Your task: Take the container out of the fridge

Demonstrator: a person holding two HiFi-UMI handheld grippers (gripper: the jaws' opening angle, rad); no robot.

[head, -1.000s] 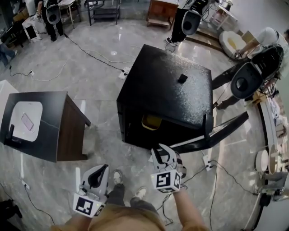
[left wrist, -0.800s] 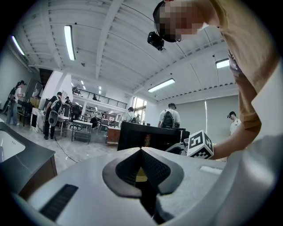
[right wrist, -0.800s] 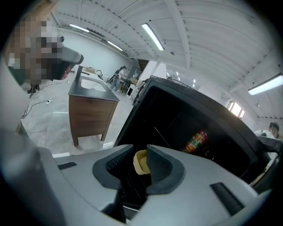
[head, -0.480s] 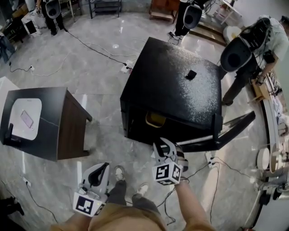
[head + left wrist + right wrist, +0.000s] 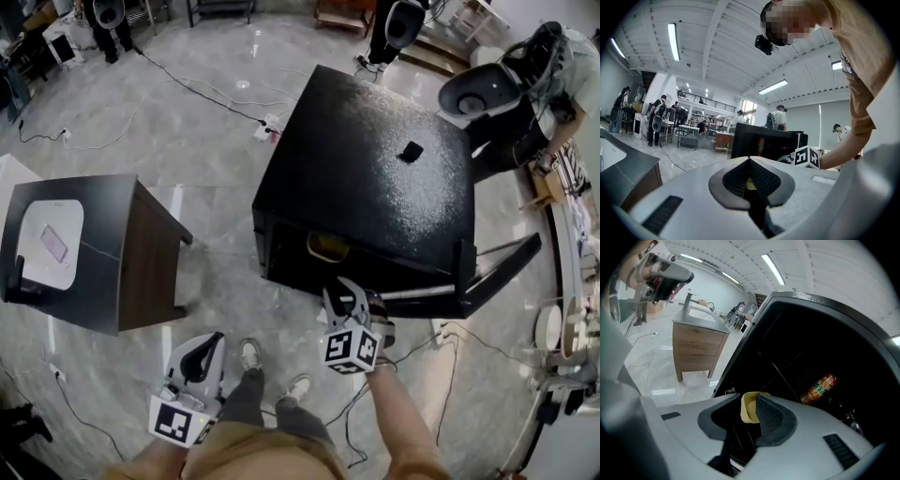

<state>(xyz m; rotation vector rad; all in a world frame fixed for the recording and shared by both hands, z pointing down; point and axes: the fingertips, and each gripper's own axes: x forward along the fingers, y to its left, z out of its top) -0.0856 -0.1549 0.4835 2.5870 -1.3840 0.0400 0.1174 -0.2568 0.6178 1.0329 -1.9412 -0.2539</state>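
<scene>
The black fridge [image 5: 375,187] stands on the floor with its door [image 5: 492,267] swung open to the right. A yellow container [image 5: 327,247] sits inside on the left; in the right gripper view the container [image 5: 748,411] shows between the jaws, still a way off. An orange can [image 5: 818,386] lies deeper in. My right gripper [image 5: 349,298] is open and empty just in front of the fridge opening, pointing down into it. My left gripper [image 5: 206,347] hangs low at the left, away from the fridge, its pads [image 5: 761,176] meeting at the tips, holding nothing.
A dark side table [image 5: 112,253] with a white tray [image 5: 52,246] stands to the left. Cables [image 5: 202,112] cross the marble floor. A small black object [image 5: 410,150] lies on the fridge top. People stand at the room's far edge and right side. My shoes [image 5: 251,354] are below.
My right gripper has sunk and come closer to the fridge opening. The left gripper has dropped a little. The fridge now sits larger and higher in the head view.
</scene>
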